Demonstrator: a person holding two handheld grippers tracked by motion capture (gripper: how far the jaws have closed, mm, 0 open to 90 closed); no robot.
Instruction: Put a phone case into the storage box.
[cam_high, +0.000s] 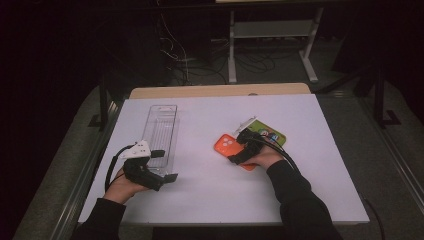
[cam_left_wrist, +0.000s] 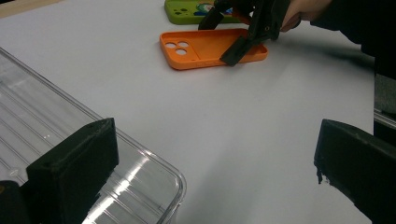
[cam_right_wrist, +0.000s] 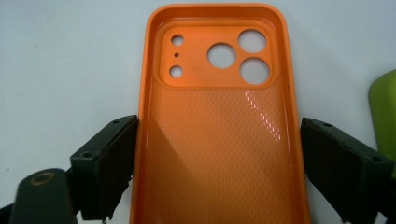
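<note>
An orange phone case (cam_right_wrist: 219, 140) lies inner side up on the white table, camera holes away from my right gripper (cam_right_wrist: 219, 163). The right jaws straddle its lower half. Each pad stands right at a long edge, and the case shows no squeeze or lift. In the high view the case (cam_high: 225, 145) is right of centre under the right gripper (cam_high: 239, 147). The left gripper view shows the case (cam_left_wrist: 201, 49) and the right gripper (cam_left_wrist: 224, 37) farther off. My left gripper (cam_high: 166, 165) rests at the near left, open and holding nothing, its jaws (cam_left_wrist: 215, 163) wide with one over a tray corner.
A clear ribbed plastic tray (cam_high: 162, 125) lies lengthwise at the left, its near corner (cam_left_wrist: 154, 177) under my left jaw. A green phone case (cam_high: 270, 136) lies just right of the orange one. Bare white tabletop (cam_high: 210, 190) spreads between the hands.
</note>
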